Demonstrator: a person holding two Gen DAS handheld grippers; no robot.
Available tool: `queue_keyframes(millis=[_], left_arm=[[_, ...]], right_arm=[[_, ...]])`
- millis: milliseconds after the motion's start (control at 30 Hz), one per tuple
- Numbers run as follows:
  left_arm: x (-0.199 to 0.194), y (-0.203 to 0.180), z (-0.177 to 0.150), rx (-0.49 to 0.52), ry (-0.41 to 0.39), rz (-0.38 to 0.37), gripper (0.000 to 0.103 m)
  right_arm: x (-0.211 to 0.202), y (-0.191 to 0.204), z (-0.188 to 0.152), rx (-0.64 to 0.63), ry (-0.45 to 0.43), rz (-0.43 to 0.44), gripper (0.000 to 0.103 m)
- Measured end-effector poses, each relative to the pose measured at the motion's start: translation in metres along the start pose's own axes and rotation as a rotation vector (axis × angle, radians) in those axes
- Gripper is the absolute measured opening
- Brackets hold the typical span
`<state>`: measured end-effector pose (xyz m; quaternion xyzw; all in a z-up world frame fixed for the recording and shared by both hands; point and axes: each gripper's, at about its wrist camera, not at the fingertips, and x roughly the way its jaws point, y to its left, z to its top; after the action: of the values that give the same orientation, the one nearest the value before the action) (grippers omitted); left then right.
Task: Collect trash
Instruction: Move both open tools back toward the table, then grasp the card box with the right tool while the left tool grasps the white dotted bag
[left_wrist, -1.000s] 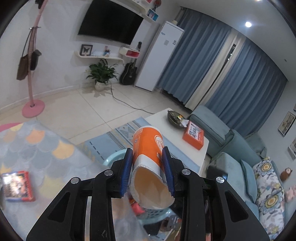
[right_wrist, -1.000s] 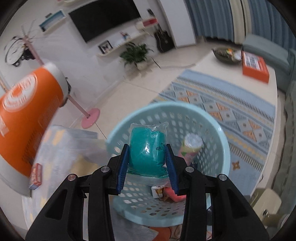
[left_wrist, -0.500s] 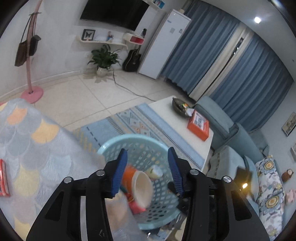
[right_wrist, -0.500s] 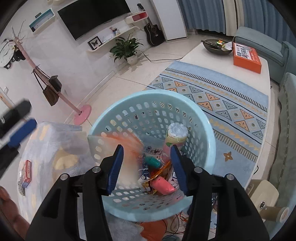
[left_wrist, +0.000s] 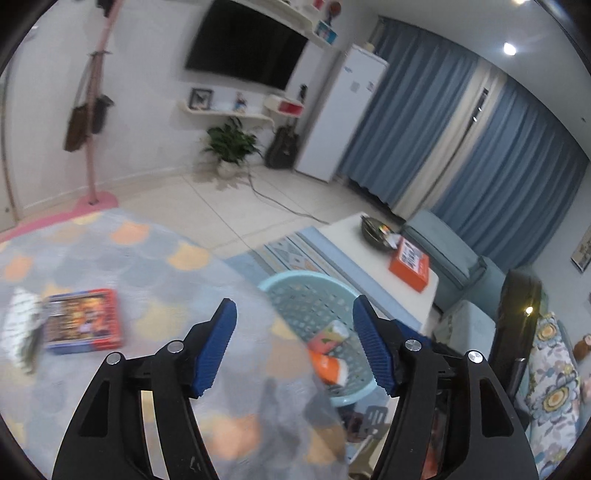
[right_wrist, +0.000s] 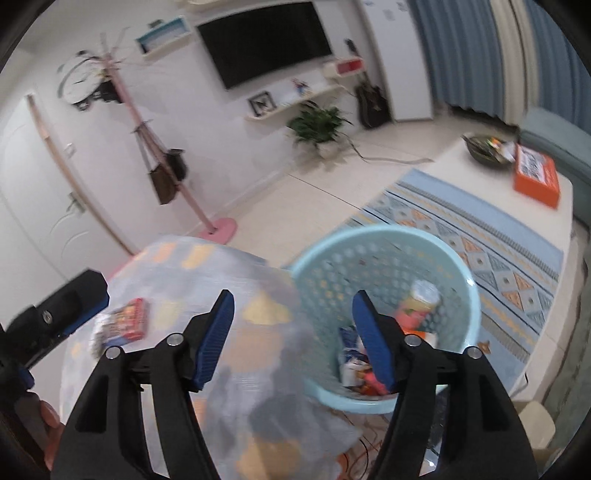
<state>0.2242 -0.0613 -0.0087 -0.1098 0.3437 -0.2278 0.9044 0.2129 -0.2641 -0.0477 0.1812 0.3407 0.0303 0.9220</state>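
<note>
Both of your grippers stand with their blue ribbed jaws spread wide and nothing between them: the left gripper (left_wrist: 293, 345) hangs over the edge of the round table with the grey cloth of orange and yellow scales (left_wrist: 122, 258), and the right gripper (right_wrist: 291, 341) sits above that same edge, beside the pale blue perforated plastic basket (right_wrist: 384, 254). The basket stands on the floor just beside the table. In it you can see the trash: an orange and white paper cup (left_wrist: 327, 363), a bottle with a silver cap (right_wrist: 423, 295) and some blurred wrappers (right_wrist: 352, 354). On the tablecloth, well apart from the basket, lies a flat red and blue printed packet (left_wrist: 81, 321). Your left gripper shows at the left edge of the right wrist view.
</note>
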Motion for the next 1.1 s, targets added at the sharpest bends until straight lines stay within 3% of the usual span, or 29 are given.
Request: queue_keyframes(millis=[333, 433, 633, 800, 900, 967, 1100], left_arm=[[-0.088, 0.077, 0.004, -0.070, -0.133, 0.231, 0.064], [-0.102, 0.110, -0.001, -0.113, -0.137, 0.304, 0.064], [-0.101, 0.178, -0.015, -0.210, -0.071, 0.375, 0.063], [-0.091, 0.206, -0.026, -0.234, -0.031, 0.350, 0.063], [-0.085, 0.205, -0.032, -0.215, -0.020, 0.326, 0.063], [-0.078, 0.207, -0.036, -0.200, -0.007, 0.314, 0.063], [-0.064, 0.205, -0.042, -0.165, 0.039, 0.279, 0.063]], right_arm=[[-0.008, 0.099, 0.000, -0.179, -0.027, 0.118, 0.069], [0.003, 0.129, -0.003, -0.228, 0.014, 0.172, 0.070], [0.031, 0.185, -0.007, -0.324, 0.053, 0.221, 0.070], [0.062, 0.213, -0.011, -0.381, 0.108, 0.236, 0.068], [0.081, 0.225, -0.009, -0.409, 0.133, 0.248, 0.052], [0.096, 0.230, -0.008, -0.419, 0.157, 0.261, 0.035], [0.124, 0.233, -0.011, -0.424, 0.207, 0.252, 0.034]])
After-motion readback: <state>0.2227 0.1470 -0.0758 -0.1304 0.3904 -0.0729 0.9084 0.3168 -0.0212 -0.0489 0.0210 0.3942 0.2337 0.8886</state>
